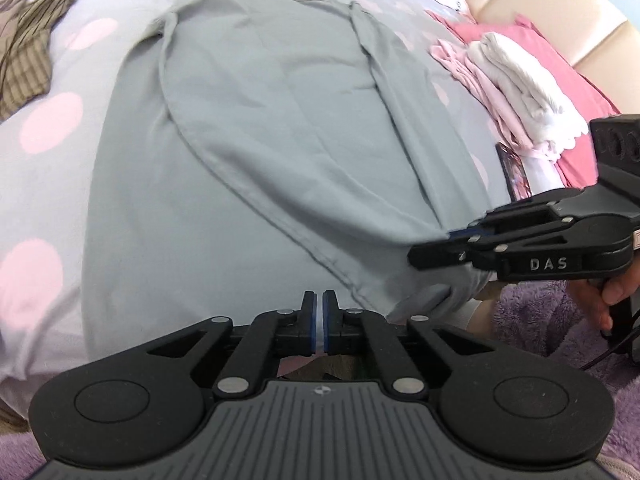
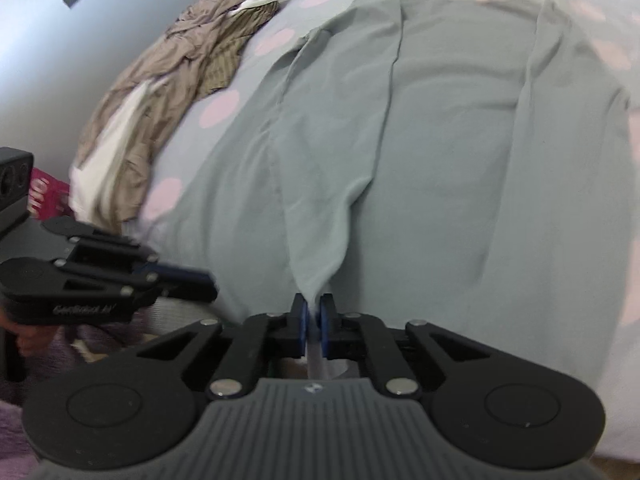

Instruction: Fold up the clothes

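Right wrist view: we saw right gripper (image 2: pixel 314 312) jaws pinching the grey garment (image 2: pixel 440 152) hem.
Left gripper (image 1: pixel 319 306): jaws closed, seemingly on nothing.
Risk: we judged lifting would skew the fold.

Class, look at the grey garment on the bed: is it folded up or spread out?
Mostly spread out. The grey garment lies flat across the bed, with only its two long sides turned inward; no compact fold yet.

Black left gripper (image 1: pixel 319 300) and right gripper (image 2: pixel 314 312), blue-padded jaws, silver screws.

Soft even daylight – fisheye-bent edges, dark corners – right view blurred
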